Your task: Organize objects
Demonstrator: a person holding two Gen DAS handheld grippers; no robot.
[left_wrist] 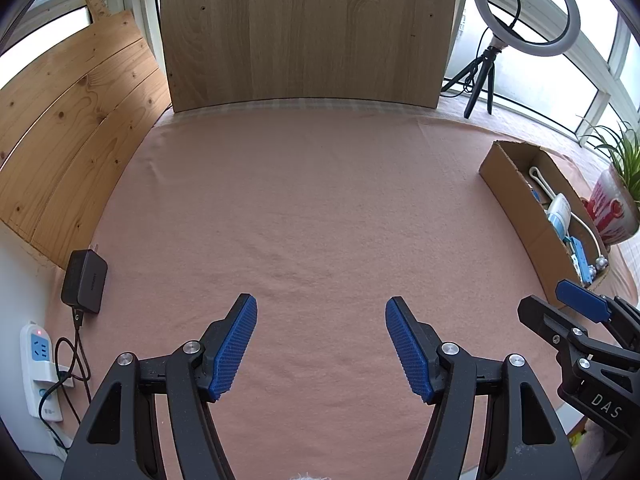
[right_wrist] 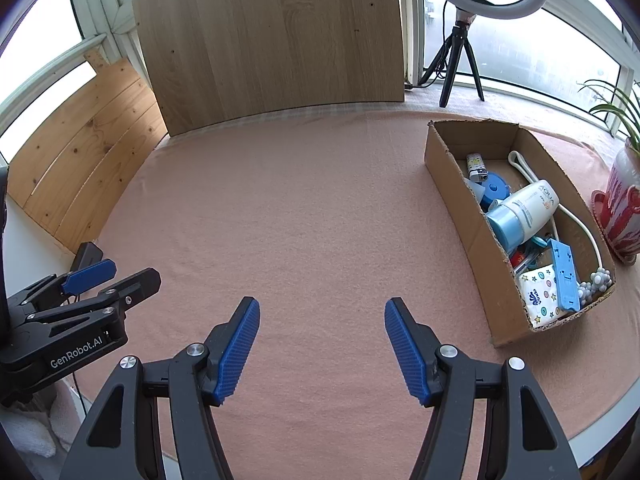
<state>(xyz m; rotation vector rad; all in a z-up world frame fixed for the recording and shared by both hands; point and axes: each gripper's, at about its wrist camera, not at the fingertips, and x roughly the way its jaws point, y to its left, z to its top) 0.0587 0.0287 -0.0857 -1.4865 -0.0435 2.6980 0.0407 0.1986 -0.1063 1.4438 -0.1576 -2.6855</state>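
A cardboard box point(right_wrist: 460, 184) stands on the right of the pink tablecloth point(right_wrist: 304, 208). Inside lie a white bottle with a blue cap point(right_wrist: 524, 208), a lighter point(right_wrist: 477, 166), a blue round item point(right_wrist: 495, 188), a tissue pack point(right_wrist: 542, 292), a blue flat piece point(right_wrist: 565, 276), a white cord point(right_wrist: 576, 220) and white beads point(right_wrist: 596, 282). The box also shows in the left wrist view point(left_wrist: 516, 204). My left gripper point(left_wrist: 321, 344) is open and empty over the cloth. My right gripper point(right_wrist: 322, 346) is open and empty, left of the box.
A wooden board point(right_wrist: 272, 40) stands at the back, pine planks point(left_wrist: 72, 128) at the left. A black adapter point(left_wrist: 85, 282) and a power strip point(left_wrist: 40, 372) lie at the left edge. A ring light on a tripod point(left_wrist: 524, 8) and a potted plant point(right_wrist: 622, 208) stand at the right.
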